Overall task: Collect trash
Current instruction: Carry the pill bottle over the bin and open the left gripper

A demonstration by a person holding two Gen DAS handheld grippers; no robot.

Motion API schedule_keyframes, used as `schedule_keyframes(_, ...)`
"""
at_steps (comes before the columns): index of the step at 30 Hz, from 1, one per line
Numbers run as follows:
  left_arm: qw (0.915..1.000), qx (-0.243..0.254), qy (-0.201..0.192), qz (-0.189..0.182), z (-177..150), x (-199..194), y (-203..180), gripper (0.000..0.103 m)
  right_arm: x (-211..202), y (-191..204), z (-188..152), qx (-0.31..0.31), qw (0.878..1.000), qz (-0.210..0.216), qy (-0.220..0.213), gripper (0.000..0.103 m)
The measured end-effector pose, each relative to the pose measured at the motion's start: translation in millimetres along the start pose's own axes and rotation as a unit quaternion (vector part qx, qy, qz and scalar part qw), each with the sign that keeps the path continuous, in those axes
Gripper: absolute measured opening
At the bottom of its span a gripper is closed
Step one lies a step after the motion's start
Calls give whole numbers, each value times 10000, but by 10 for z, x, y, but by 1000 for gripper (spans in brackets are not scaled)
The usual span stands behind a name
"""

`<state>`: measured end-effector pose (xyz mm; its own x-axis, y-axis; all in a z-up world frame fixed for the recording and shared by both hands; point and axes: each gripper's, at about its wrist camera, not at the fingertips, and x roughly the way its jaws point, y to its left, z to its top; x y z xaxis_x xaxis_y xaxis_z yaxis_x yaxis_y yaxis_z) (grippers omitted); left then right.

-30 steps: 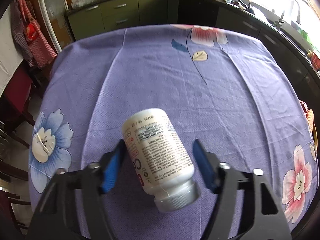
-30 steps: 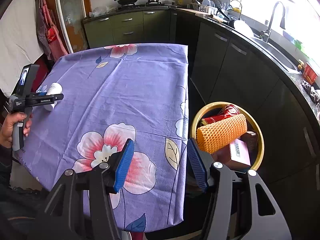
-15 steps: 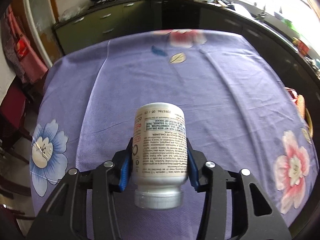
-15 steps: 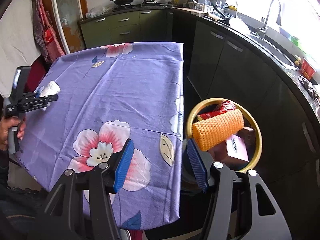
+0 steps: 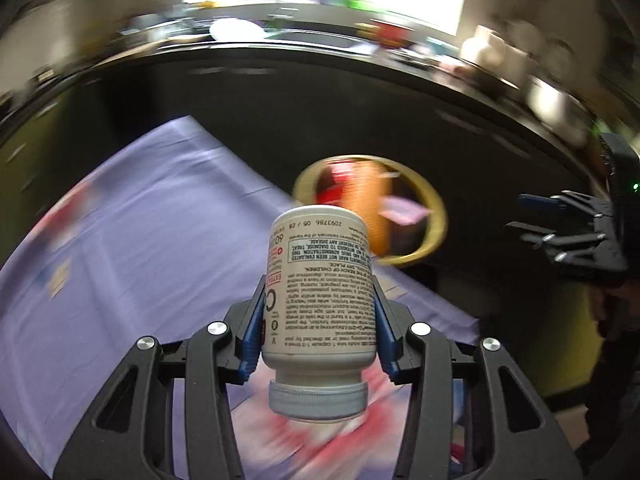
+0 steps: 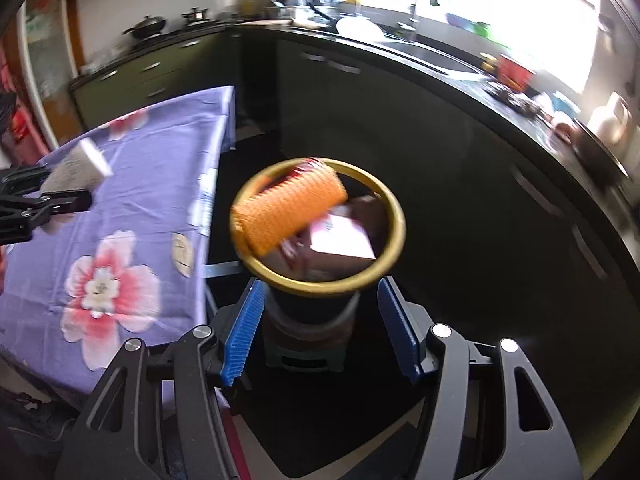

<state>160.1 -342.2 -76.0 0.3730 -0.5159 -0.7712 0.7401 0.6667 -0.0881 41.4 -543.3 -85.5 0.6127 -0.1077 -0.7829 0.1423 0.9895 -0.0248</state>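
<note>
The left tongs [image 5: 318, 322] are clamping a white pill bottle [image 5: 320, 280] cap-toward-camera, over the worktop's [image 5: 132, 220] edge. The right tongs [image 6: 320, 332] are opening, nothing between them. The full bin [image 5: 434, 216] is sitting at one o'clock; a hasty release risks bouncing the bottle off the orange mesh [image 6: 286, 210].

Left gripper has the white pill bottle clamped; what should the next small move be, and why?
Probably carry the white bottle on over the yellow-rimmed bin before releasing. The left gripper grips it above the purple tablecloth, short of the bin, which stands beyond the table's edge.
</note>
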Motion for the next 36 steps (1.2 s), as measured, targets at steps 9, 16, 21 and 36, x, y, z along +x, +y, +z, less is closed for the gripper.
schedule_keyframes(9, 9916, 636, 793, -804, 801, 1380, -873, 44, 39, -380, -242, 358, 9991, -124, 184, 59)
schedule_keyframes(16, 9879, 331, 1379, -634, 1025, 2171, -924, 45, 106, -490, -357, 462, 9983, -150, 323, 59)
schedule_keyframes(21, 9840, -26, 1757, -298, 990, 2384, -802, 45, 130, -484, -366, 456, 9983, -118, 353, 59)
schedule_keyframes(36, 9872, -100, 1573, -252, 955, 2061, -742, 69, 10, -368, -345, 392, 9988, -104, 266, 59)
